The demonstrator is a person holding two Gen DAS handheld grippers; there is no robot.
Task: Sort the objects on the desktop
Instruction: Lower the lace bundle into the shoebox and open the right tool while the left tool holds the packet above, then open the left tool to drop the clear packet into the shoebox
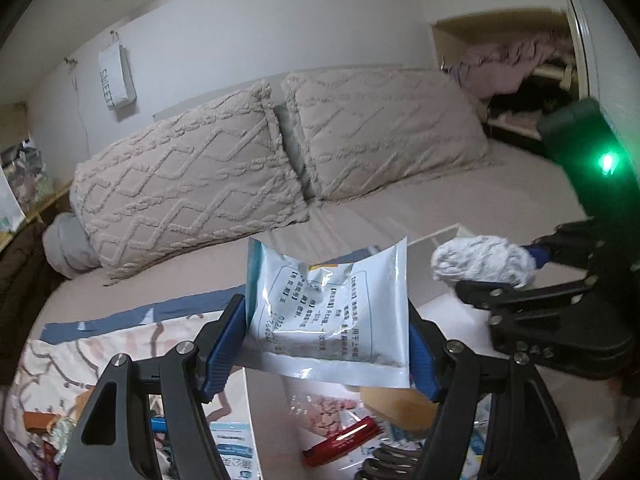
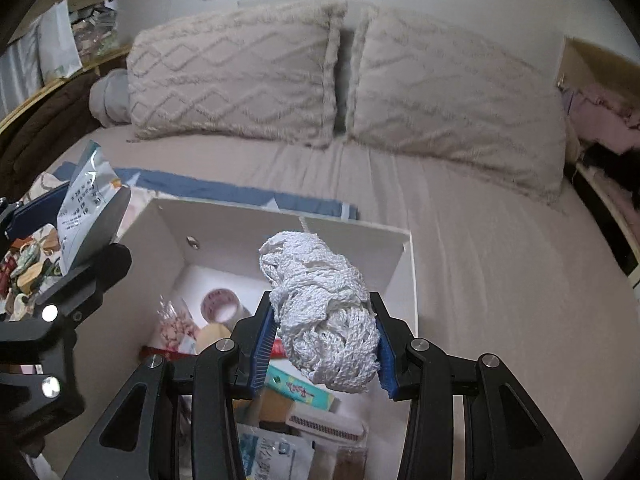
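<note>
My left gripper (image 1: 326,340) is shut on a flat silvery-white sachet (image 1: 328,304) printed with black text, held upright between the blue pads. The same sachet (image 2: 86,216) shows at the left of the right wrist view. My right gripper (image 2: 324,344) is shut on a bundle of white knitted cord (image 2: 320,312); that bundle (image 1: 484,260) appears at the right in the left wrist view. Both hang over an open white box (image 2: 400,264) on the bed, which holds a tape roll (image 2: 220,306), a red tube (image 1: 344,438), packets and small boxes.
Two beige textured pillows (image 2: 240,72) lie across the head of the bed (image 2: 500,280). A patterned cloth with a blue border (image 1: 120,340) lies left of the box, strewn with small items (image 2: 24,276). Shelves and dark fabric sit at the far left, clothes at the far right.
</note>
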